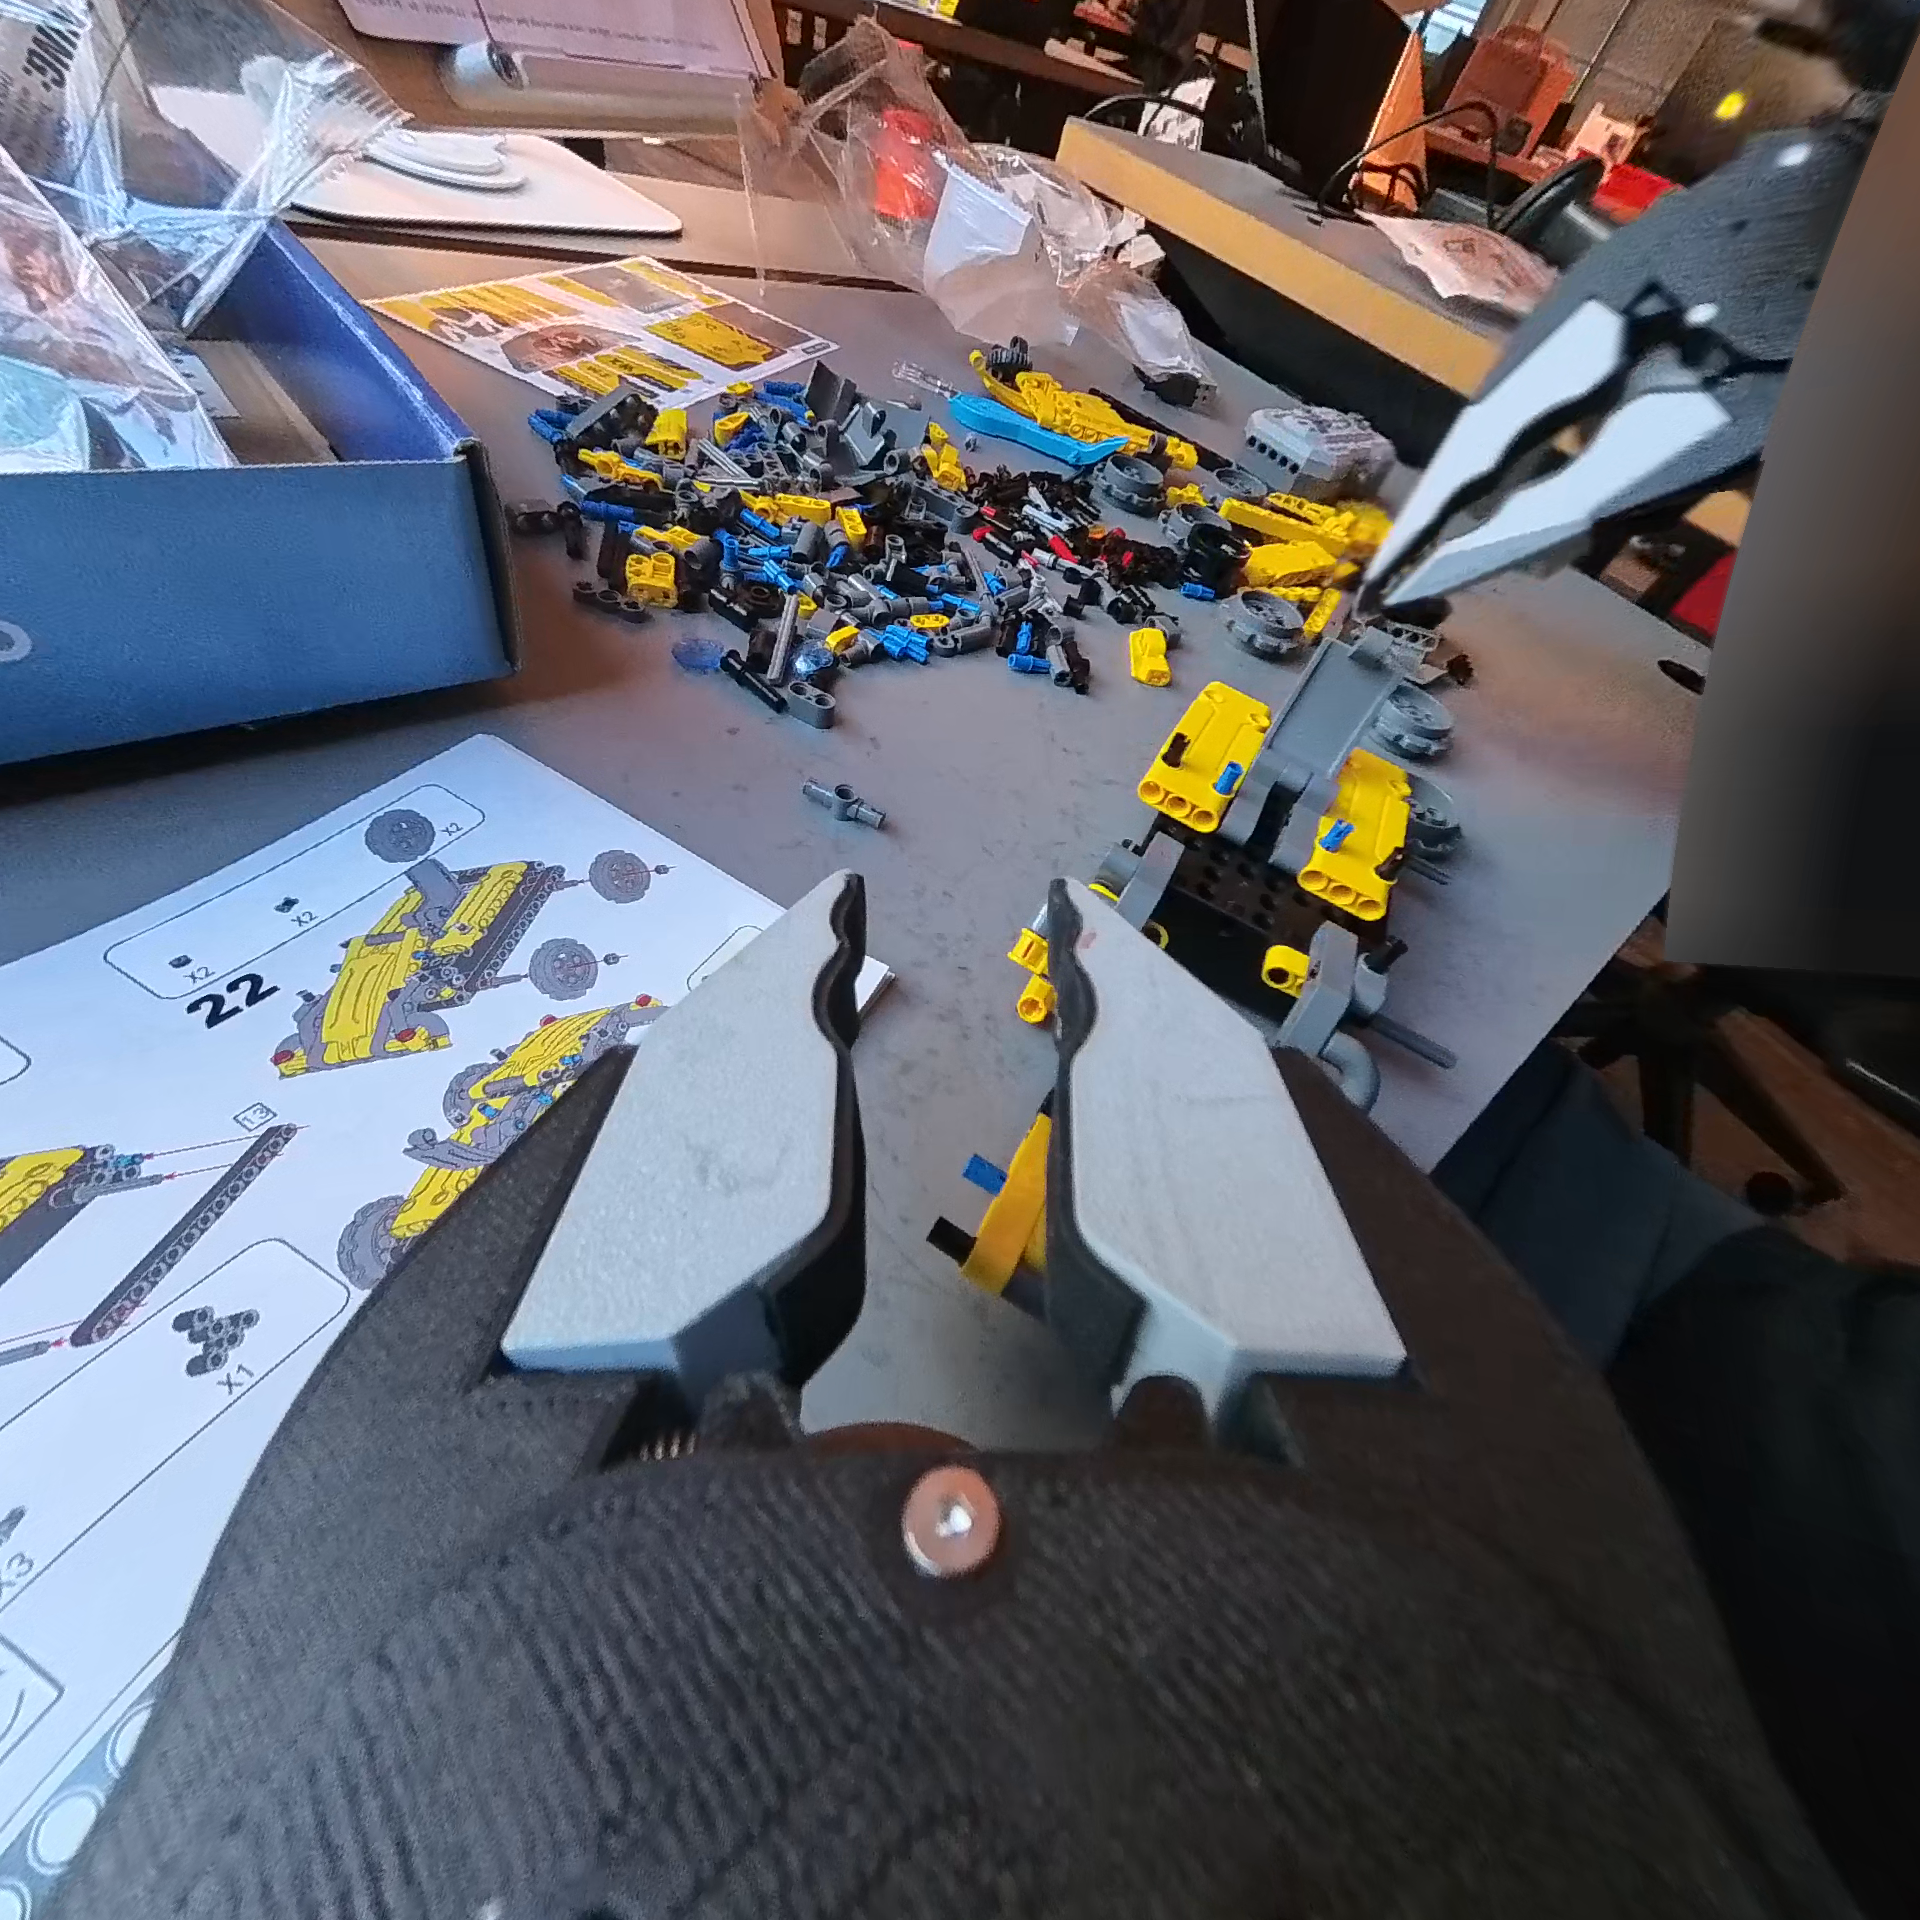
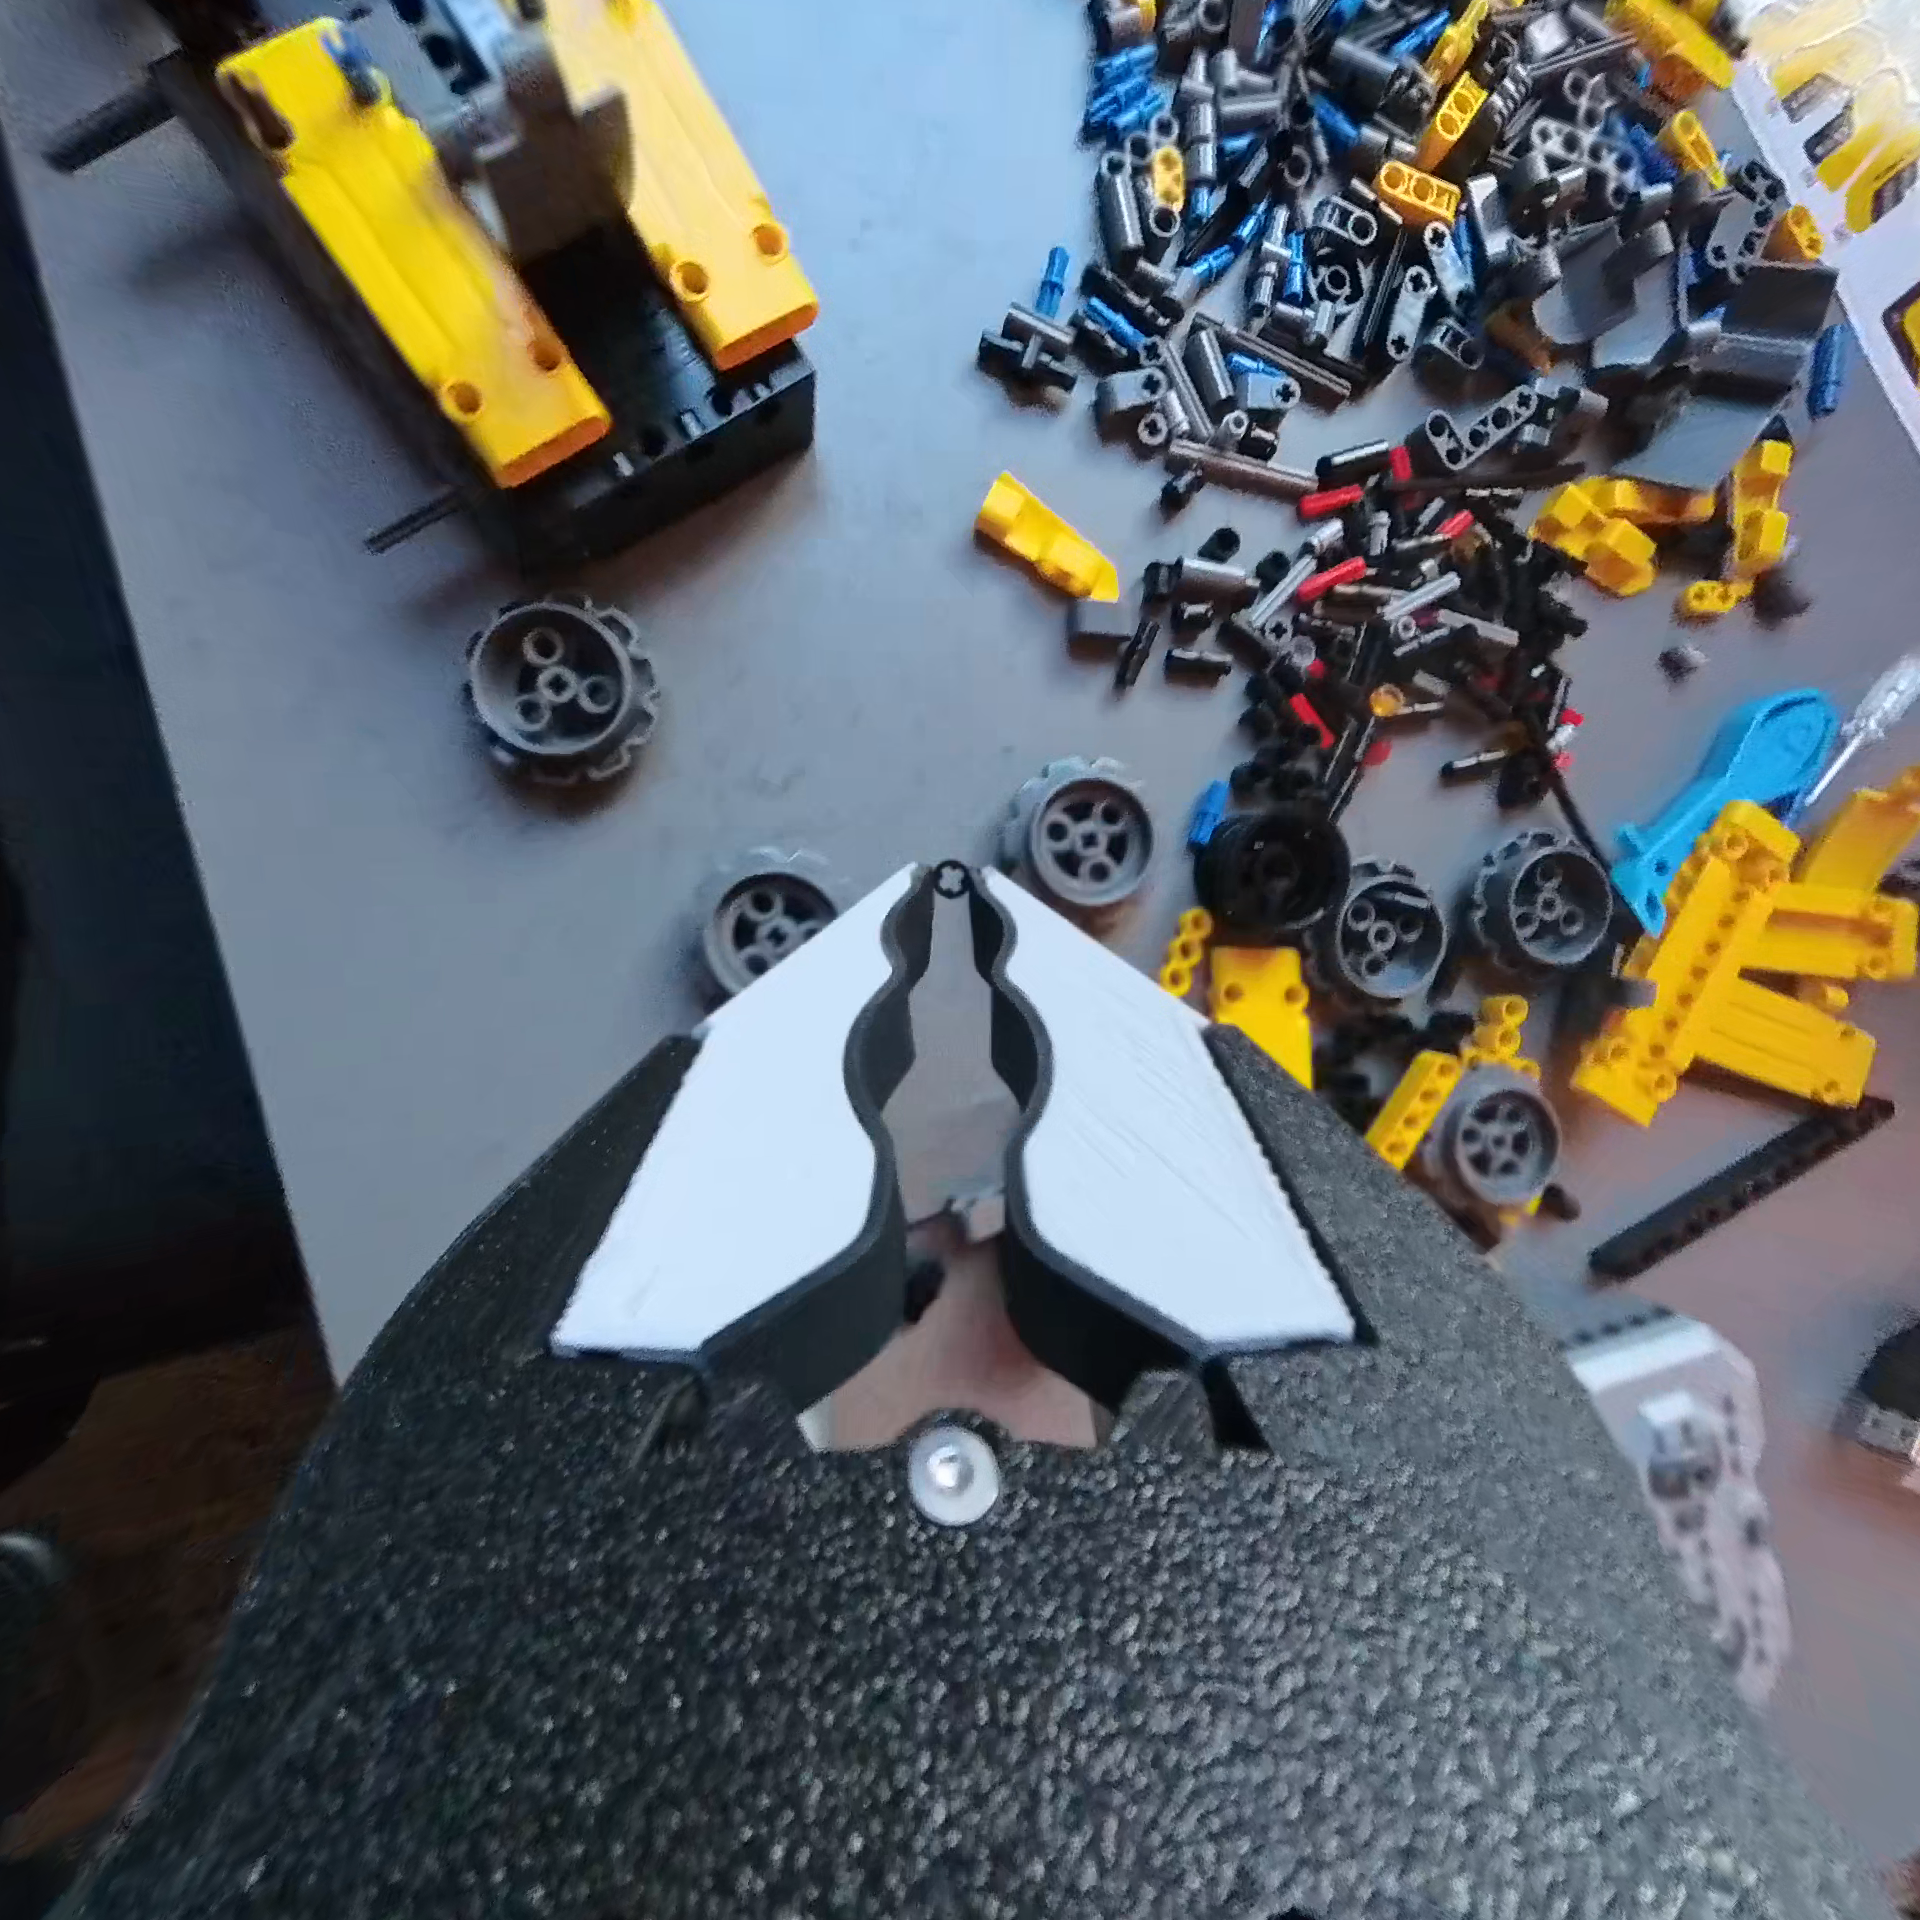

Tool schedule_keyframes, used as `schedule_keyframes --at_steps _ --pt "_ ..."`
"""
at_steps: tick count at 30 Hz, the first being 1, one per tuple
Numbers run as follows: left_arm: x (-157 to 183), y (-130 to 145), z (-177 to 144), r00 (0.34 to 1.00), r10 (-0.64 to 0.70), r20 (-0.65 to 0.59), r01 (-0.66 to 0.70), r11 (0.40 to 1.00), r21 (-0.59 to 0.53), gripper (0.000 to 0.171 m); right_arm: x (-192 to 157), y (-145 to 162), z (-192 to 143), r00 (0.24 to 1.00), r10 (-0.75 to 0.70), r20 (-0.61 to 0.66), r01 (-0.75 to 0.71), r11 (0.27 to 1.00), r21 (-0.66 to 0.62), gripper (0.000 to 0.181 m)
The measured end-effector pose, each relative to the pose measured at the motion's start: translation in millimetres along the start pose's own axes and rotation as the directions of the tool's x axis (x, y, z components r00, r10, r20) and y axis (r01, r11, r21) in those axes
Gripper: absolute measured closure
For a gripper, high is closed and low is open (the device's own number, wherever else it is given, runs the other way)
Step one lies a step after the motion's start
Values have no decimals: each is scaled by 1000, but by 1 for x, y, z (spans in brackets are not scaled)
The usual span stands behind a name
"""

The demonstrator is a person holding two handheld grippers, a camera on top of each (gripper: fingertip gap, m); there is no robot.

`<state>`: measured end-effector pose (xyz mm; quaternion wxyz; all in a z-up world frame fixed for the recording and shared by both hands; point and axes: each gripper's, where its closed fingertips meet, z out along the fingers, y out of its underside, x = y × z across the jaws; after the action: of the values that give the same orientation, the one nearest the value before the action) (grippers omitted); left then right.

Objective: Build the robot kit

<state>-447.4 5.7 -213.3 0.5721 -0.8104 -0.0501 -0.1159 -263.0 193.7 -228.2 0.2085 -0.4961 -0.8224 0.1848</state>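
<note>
My left gripper (image 1: pixel 954 902) is open and empty, low over the grey table (image 1: pixel 987 758), between the instruction booklet (image 1: pixel 312 1039) and the half-built yellow, grey and black vehicle (image 1: pixel 1278 831). A yellow piece (image 1: pixel 1013 1205) lies under its right finger. My right gripper (image 2: pixel 950 878) is shut on a small black pin (image 2: pixel 950 879), seen end-on at its tips, above the grey wheel hubs (image 2: pixel 1086 836). It also shows in the left wrist view (image 1: pixel 1387 592), tips just above the vehicle's far end. The vehicle (image 2: pixel 499 260) lies at the upper left of the right wrist view.
A pile of loose small parts (image 1: pixel 883 540) in blue, black, grey and yellow spreads over the table middle (image 2: pixel 1403 416). An open blue box (image 1: pixel 249 582) stands at left. A sticker sheet (image 1: pixel 613 322) and clear plastic bags (image 1: pixel 987 208) lie behind. The table edge (image 2: pixel 156 831) runs along the left. One gripper's finger ends stand about 25 cm off the other's. About 6 cm separates my left fingertips from the yellow piece (image 1: pixel 1013 1205).
</note>
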Motion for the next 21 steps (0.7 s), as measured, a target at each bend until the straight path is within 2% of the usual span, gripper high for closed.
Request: schedule_keyframes --at_steps 5,9,12,16,21 --pt "0 1 1 1000 5 7 -5 1000 -6 140 -36 40 -19 999 34 3 -34 998 -47 175" --pt "-1 2 1 1000 2 12 -1 1000 -13 140 -48 59 -11 997 77 1 -77 995 -68 174" --pt "-2 3 2 1000 -3 14 4 1000 -25 140 -53 66 -4 996 93 9 -92 992 -85 167" --pt "-2 3 2 1000 -4 14 4 1000 -26 140 -52 63 -9 995 102 11 -101 993 -54 165" --pt "-1 3 2 1000 -2 10 2 1000 -24 140 -40 14 -32 997 64 38 -68 990 123 165"
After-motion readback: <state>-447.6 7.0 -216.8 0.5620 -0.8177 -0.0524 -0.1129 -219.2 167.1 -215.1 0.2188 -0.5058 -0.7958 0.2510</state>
